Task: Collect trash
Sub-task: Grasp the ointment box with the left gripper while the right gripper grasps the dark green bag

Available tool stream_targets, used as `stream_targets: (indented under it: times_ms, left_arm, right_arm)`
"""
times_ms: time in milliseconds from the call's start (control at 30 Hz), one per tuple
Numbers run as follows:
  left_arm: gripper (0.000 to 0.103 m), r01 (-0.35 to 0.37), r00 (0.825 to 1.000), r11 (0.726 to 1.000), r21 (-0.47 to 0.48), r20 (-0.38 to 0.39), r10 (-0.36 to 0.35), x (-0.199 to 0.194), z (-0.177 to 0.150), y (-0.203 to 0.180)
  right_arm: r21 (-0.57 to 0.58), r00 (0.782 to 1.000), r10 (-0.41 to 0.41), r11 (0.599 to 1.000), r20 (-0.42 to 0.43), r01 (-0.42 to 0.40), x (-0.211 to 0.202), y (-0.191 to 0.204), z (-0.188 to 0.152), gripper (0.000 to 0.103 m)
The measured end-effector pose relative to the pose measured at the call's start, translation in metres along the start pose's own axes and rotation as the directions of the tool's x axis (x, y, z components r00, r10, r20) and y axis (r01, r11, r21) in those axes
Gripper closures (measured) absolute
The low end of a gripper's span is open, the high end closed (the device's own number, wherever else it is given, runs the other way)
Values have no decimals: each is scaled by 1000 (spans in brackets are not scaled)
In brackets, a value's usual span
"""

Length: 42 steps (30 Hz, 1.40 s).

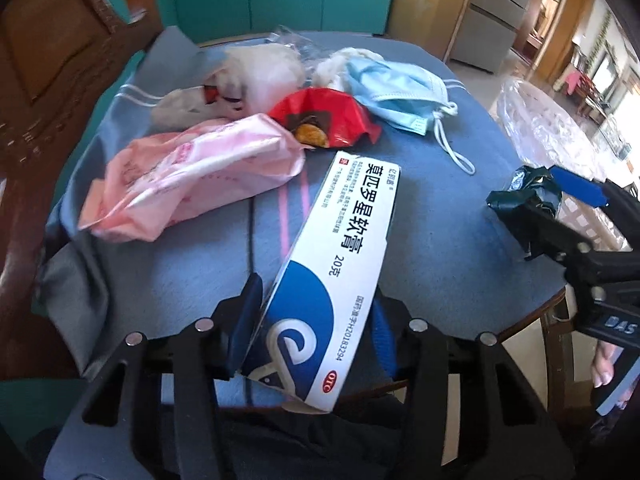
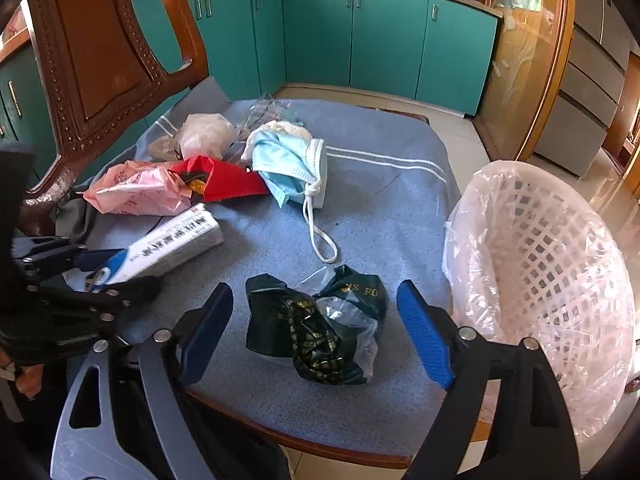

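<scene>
Left gripper [image 1: 316,320] pinches the light, stiff ointment carton [image 1: 320,280] at its near end above the worktop [image 2: 380,208]; right gripper [image 2: 316,332], spread, straddles a soft, crumpled dark wrapper [image 2: 320,328] beside the lined basket [image 2: 560,280].

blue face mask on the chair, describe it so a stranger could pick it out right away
Start at the blue towel covering the wooden chair seat. Near its far middle, right of the red foil wrapper, lies the crumpled pale blue surgical face mask. Only it trails white elastic ear loops toward the front.
</scene>
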<state>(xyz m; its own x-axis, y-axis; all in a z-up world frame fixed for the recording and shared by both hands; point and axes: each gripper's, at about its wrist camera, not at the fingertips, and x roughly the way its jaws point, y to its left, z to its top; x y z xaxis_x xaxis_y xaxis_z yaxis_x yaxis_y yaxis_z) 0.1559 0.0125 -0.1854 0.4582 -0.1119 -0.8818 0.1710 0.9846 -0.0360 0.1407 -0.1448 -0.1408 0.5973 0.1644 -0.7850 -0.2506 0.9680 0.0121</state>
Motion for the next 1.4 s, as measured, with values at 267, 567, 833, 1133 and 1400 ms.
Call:
stream_targets:
  times_ms: [267, 567, 833, 1133, 1400]
  left_arm:
    - [48, -35, 999, 999, -11, -8, 35, -3, -7, 5]
    - [29, -15, 1000, 1000, -10, 2, 15, 1, -1, 5]
    - [53, -17, 1000, 1000, -4, -5, 17, 8, -2, 7]
    - [55, -26, 999, 1000, -5, 24, 27, -6, -6, 7]
    - [67, -66, 992, 998, 5, 113, 65, -44, -2, 0]
  right_arm:
    - [-16, 999, 13, 1000, -38, -13, 21, 12, -2, 19]
    - [-12, 999, 6, 1000, -39, -7, 24, 12, -2, 19]
    - [-25, 999, 13, 1000, -36, -14, 27, 16, 0, 19]
    - [-29, 999, 11, 1000, -39, -12, 30, 21, -1, 30]
    - [15, 999, 39, 999, 20, -40, 12, 13, 3, 39]
